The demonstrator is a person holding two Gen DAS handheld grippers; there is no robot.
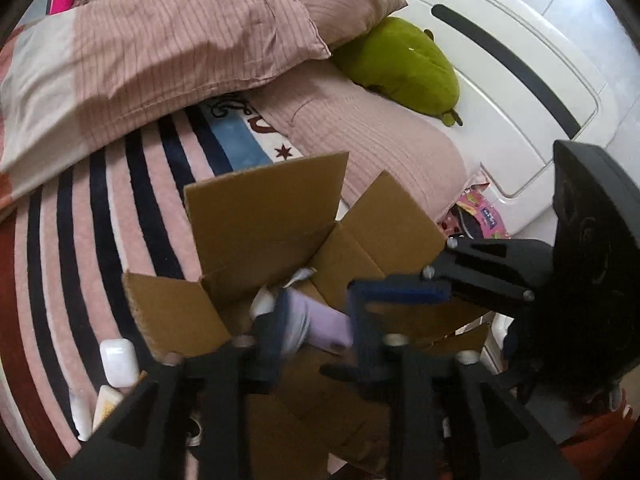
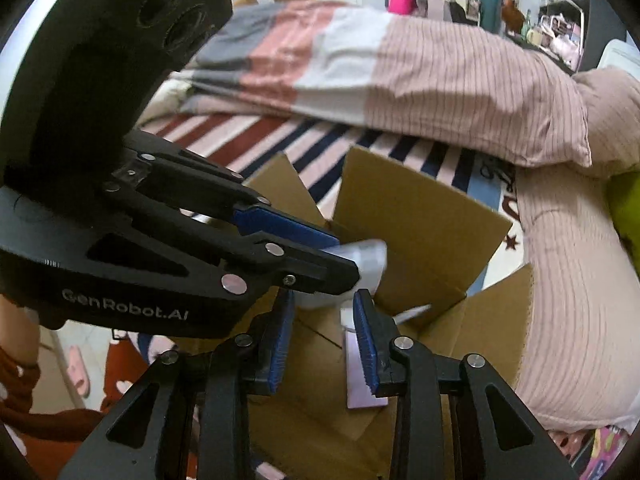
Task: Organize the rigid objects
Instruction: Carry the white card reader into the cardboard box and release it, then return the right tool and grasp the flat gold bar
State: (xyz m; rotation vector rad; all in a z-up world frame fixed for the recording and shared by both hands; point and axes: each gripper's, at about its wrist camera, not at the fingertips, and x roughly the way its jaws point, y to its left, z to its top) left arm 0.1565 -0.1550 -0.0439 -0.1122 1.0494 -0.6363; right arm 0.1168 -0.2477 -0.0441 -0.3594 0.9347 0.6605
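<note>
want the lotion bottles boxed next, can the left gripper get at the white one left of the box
Probably yes. The white bottle lies uncovered on the striped blanket, just outside the box flap, with nothing over it. The left gripper is over the box, so it must swing sideways first.

Over the open cardboard box (image 2: 420, 216) on the striped bed (image 2: 256, 136), the right gripper (image 2: 324, 340) stands parted above a lilac item (image 2: 360, 384), while the left gripper (image 2: 340, 256), from the left, has a pale bottle (image 2: 370, 260) between its fingers.
</note>
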